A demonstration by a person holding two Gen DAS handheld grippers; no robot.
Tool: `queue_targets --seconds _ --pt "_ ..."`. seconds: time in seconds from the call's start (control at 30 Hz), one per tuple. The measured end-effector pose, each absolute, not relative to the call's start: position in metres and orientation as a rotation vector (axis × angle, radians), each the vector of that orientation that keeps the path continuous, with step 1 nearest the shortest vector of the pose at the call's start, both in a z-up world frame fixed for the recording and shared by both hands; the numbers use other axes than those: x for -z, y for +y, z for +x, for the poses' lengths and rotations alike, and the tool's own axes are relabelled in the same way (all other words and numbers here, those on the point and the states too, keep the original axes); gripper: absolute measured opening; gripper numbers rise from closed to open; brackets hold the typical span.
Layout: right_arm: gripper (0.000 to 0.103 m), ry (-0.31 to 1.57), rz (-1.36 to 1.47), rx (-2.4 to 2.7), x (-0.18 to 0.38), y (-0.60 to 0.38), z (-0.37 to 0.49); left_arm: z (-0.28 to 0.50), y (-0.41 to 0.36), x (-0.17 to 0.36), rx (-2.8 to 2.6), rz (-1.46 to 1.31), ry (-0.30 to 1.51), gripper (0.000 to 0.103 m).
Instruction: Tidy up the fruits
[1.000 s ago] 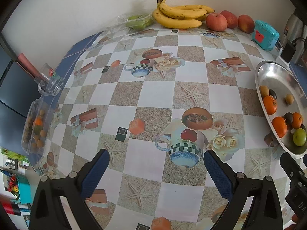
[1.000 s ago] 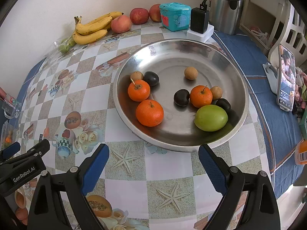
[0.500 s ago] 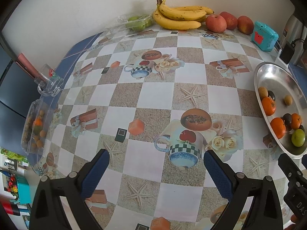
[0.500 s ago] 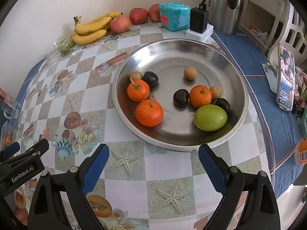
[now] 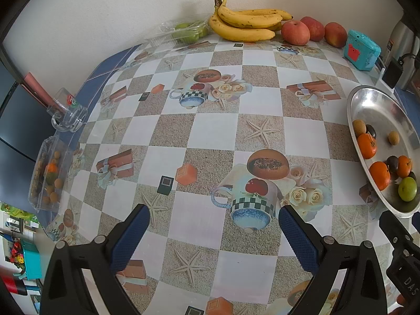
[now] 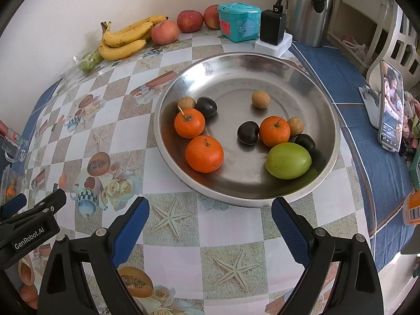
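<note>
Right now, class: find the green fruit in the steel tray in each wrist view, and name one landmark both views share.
Left wrist view: the green fruit sits at the far right edge, in the near end of the steel tray.
Right wrist view: the green fruit lies right of centre, at the tray's near right side.
Shared landmark: the banana bunch against the wall.

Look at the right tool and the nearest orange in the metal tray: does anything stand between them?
Only the tray's near rim. The right tool hovers open over bare tablecloth just short of it, and the nearest orange lies just inside, with no other fruit in front.
</note>
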State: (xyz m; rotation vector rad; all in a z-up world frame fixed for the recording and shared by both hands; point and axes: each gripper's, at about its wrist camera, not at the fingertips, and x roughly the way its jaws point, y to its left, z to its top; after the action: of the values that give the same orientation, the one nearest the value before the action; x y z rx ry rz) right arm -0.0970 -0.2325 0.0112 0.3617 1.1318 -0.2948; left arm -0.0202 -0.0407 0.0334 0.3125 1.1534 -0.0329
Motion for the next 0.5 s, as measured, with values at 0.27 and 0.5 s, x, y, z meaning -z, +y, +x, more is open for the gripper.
queue_targets --seconds 0.27,0.5 --pt "0.094 1.132 0.361 0.294 -0.0113 -0.2324 -0.097 -0.0201 -0.041 -0.0344 0.034 0.312 1.154 0.1" --pt "0.094 1.133 0.361 0.293 -0.0113 -0.2324 -0.0968 -0.0207 -0.0407 -0.0346 0.033 0.311 1.153 0.1"
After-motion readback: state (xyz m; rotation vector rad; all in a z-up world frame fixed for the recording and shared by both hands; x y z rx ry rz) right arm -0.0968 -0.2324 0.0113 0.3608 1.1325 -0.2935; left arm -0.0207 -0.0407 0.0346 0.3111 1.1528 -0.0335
